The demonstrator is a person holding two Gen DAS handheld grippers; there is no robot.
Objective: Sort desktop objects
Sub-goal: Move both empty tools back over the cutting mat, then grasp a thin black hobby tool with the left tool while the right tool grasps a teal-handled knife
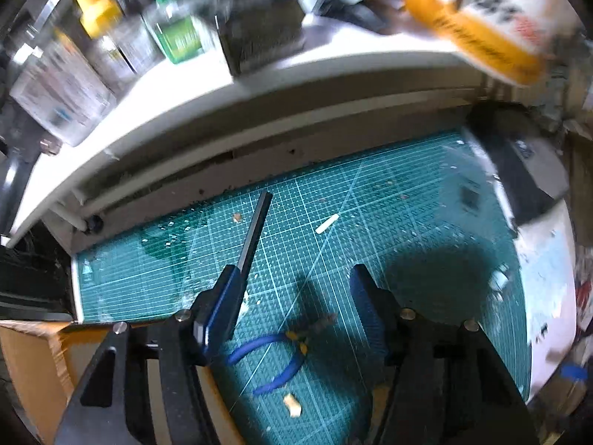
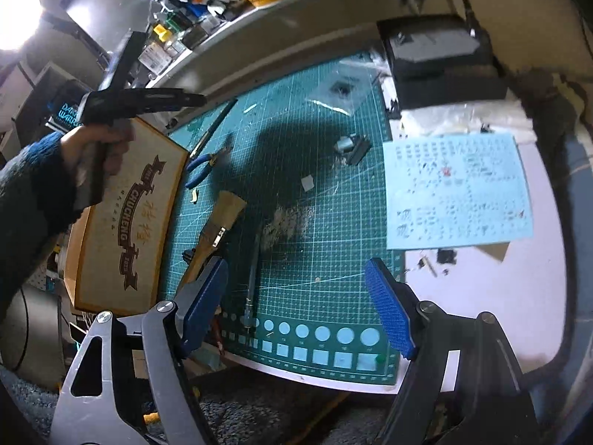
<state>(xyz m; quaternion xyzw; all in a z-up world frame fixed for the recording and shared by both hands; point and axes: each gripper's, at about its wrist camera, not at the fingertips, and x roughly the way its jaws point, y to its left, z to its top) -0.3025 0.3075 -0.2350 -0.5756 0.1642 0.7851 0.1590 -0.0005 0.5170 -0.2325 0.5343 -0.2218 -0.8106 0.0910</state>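
My left gripper (image 1: 292, 289) is open and empty, hovering above the green cutting mat (image 1: 370, 222). Blue-handled pliers (image 1: 274, 356) lie on the mat just below and between its fingers. A long black file (image 1: 255, 226) lies past the left finger. My right gripper (image 2: 296, 296) is open and empty over the mat's near edge (image 2: 333, 259). A wide brush (image 2: 218, 230) and a thin metal tool (image 2: 254, 270) lie by its left finger. The pliers (image 2: 202, 165) and the left gripper body (image 2: 148, 102), held by a hand, show at the far left.
A brown cardboard box (image 2: 126, 215) stands left of the mat. A blue decal sheet (image 2: 456, 193) lies on the right. A black box (image 2: 437, 63) sits at the back right. A white shelf (image 1: 259, 74) with bottles overhangs the mat's far edge. Small scraps dot the mat.
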